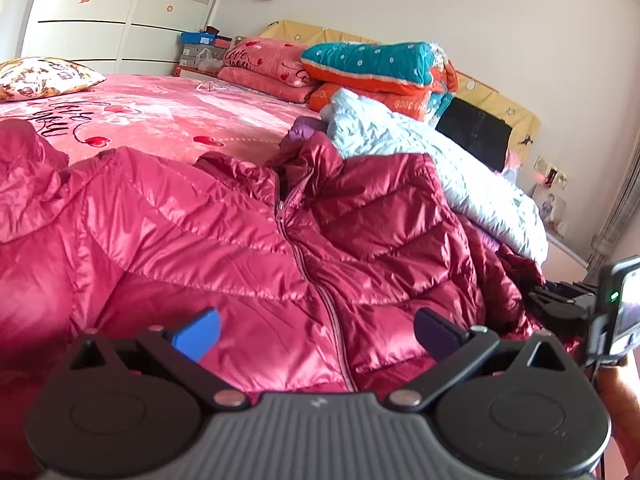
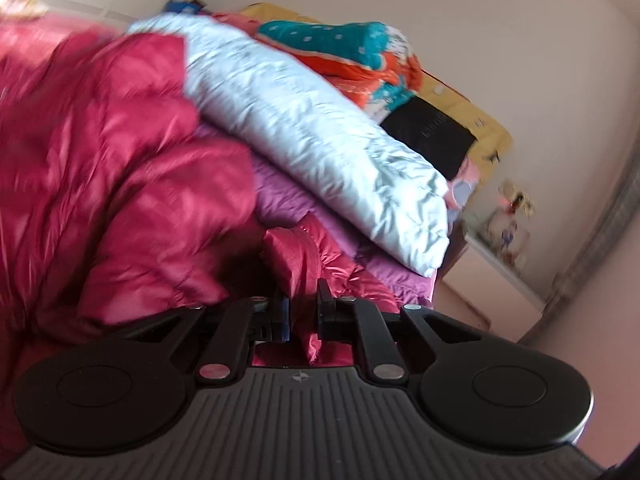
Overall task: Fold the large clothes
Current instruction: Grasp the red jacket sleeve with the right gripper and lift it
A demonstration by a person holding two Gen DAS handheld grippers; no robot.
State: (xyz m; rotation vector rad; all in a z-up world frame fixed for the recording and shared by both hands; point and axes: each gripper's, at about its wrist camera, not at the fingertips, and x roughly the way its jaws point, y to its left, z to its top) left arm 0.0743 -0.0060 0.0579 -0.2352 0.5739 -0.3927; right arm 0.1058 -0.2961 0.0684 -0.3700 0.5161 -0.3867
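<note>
Pinching a fold of the red puffer jacket (image 2: 120, 168), the right gripper (image 2: 303, 312) looks clamped on it, though blur hides the hem. Left gripper (image 1: 316, 332) spread wide, empty, low centre. Jacket sprawls across frame on the bed (image 1: 168, 116): light, slick, compressible; grab seams.

white walls (image 1: 440, 8), wardrobe (image 1: 100, 20), pink bed (image 1: 168, 112)

Down jacket (image 1: 240, 240) is being spread across the bed (image 1: 168, 120) in front; a second jacket (image 1: 440, 168) is lying behind-right, folded quilts (image 1: 372, 64) stacked behind it, pillows (image 1: 264, 64) to their left.
</note>
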